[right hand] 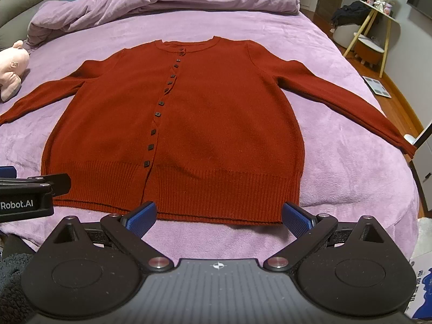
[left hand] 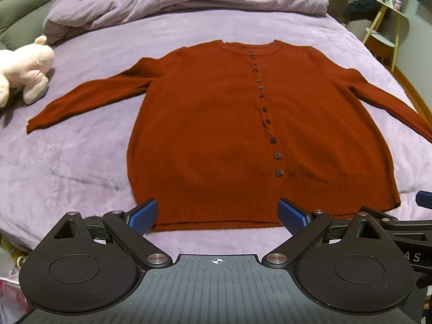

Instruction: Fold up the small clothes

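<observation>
While the rust-red cardigan (left hand: 216, 124) lies flat and buttoned on the purple bed (left hand: 81, 162), sleeves spread out to both sides, you hold both claws just short of its ribbed hem. Left claw (left hand: 217, 214): wide, holding nothing. Right claw (right hand: 220, 216): wide, holding nothing. Pink plush toy (left hand: 24, 67) lies beyond the cardigan's left sleeve.

Red cardigan (right hand: 172, 140) flat on purple bed (right hand: 351, 178), sleeves spread, right gripper (right hand: 219, 217) jaws apart near hem
</observation>
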Demonstrator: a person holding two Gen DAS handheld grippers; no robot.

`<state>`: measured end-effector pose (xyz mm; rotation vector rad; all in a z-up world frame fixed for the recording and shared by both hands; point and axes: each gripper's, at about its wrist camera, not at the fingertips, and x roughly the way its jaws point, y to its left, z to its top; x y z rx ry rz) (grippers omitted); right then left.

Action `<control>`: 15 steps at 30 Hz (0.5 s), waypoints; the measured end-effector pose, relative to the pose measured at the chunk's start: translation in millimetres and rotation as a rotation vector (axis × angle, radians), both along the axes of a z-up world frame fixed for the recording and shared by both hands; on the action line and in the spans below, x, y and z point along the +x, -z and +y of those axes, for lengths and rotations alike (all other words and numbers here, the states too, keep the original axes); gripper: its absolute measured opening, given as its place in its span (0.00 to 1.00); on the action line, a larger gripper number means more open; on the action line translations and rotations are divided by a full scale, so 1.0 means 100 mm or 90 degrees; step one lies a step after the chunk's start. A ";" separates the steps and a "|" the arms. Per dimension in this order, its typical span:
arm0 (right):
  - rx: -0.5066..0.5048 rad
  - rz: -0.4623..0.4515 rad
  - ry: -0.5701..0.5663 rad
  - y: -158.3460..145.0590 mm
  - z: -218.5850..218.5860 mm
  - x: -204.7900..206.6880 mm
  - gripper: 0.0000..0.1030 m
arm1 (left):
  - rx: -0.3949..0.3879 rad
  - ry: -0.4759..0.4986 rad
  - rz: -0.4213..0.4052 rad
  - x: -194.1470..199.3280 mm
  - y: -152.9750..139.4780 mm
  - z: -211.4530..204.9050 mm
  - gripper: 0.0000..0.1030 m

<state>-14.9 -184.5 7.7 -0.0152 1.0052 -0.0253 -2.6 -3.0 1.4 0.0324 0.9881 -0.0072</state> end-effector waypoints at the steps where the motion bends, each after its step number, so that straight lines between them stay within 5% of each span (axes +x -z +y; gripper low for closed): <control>1: 0.000 0.000 0.000 0.00 0.00 0.00 0.96 | 0.001 0.001 0.000 0.00 0.00 0.00 0.96; 15: 0.001 0.004 0.001 0.01 -0.01 0.00 0.96 | 0.003 0.002 0.007 0.02 0.03 0.00 0.96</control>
